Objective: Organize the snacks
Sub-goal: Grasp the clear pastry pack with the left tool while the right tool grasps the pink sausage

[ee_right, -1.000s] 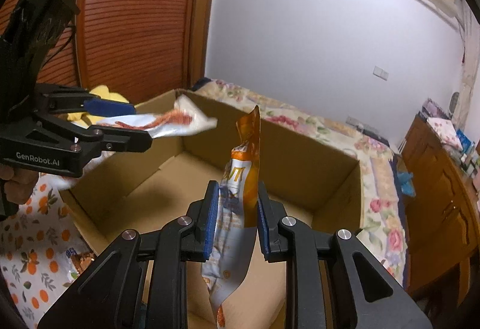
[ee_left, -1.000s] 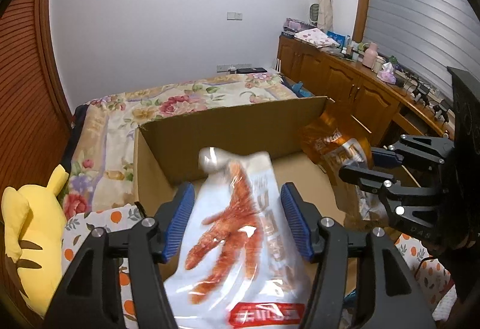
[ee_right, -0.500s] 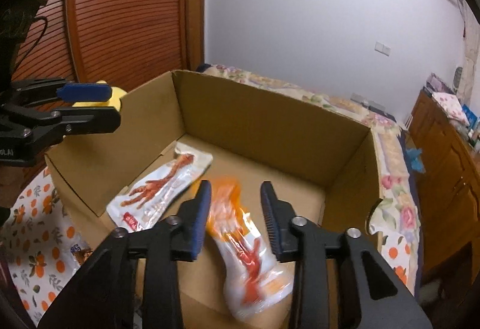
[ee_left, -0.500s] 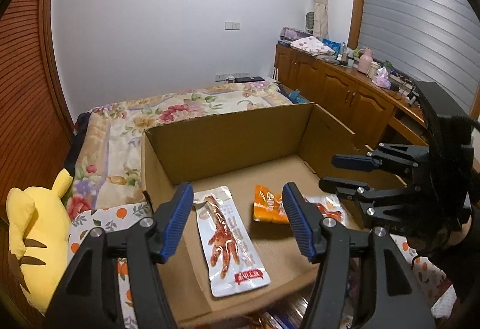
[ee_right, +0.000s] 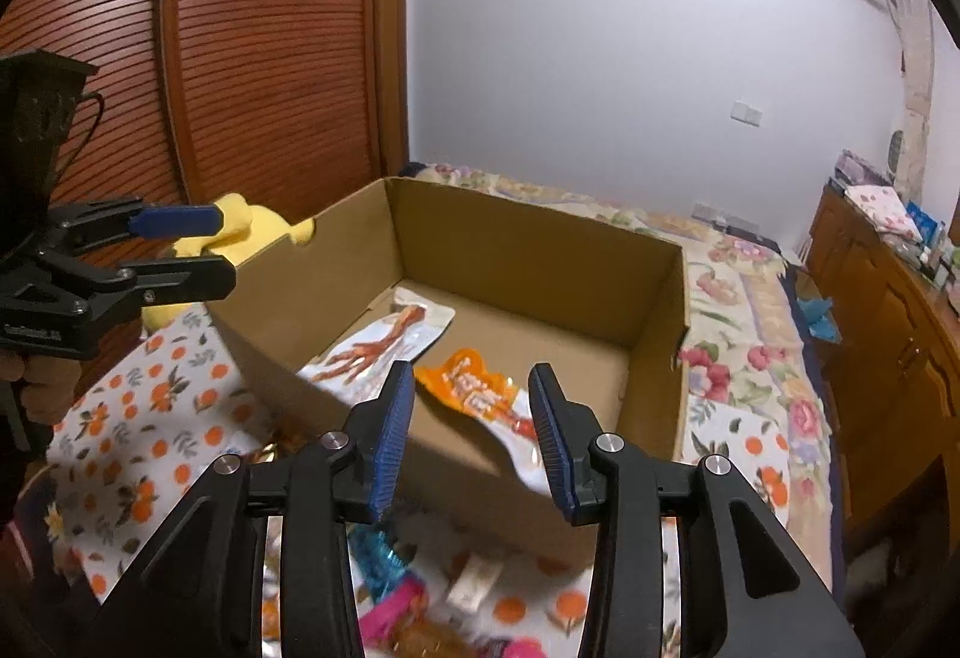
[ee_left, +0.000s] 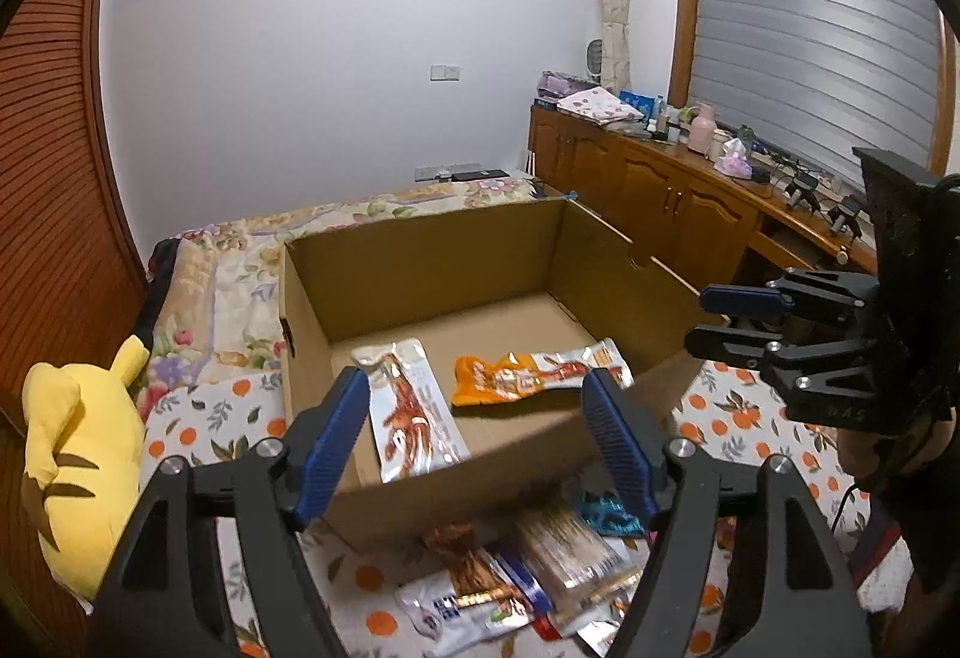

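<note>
Inside the open brown cardboard box [ee_left: 420,262] on the bed, a white chicken-foot snack packet [ee_left: 411,409] and an orange snack packet [ee_left: 516,376] lie flat, side by side. Both the left tool [ee_left: 474,436] and the right tool [ee_right: 471,433] hang wide open and empty before it, over loose snack packets [ee_left: 516,586] on the orange-print cloth [ee_left: 210,418].

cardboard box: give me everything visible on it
The cardboard box is plain brown corrugated card, open-topped, with a small notch in each short wall's rim. It sits upright on the orange-print cloth. Two snack packets lie flat on its floor: a white one and an orange one, apart from each other. More packets lie outside its near wall. Neither gripper touches it.
</note>
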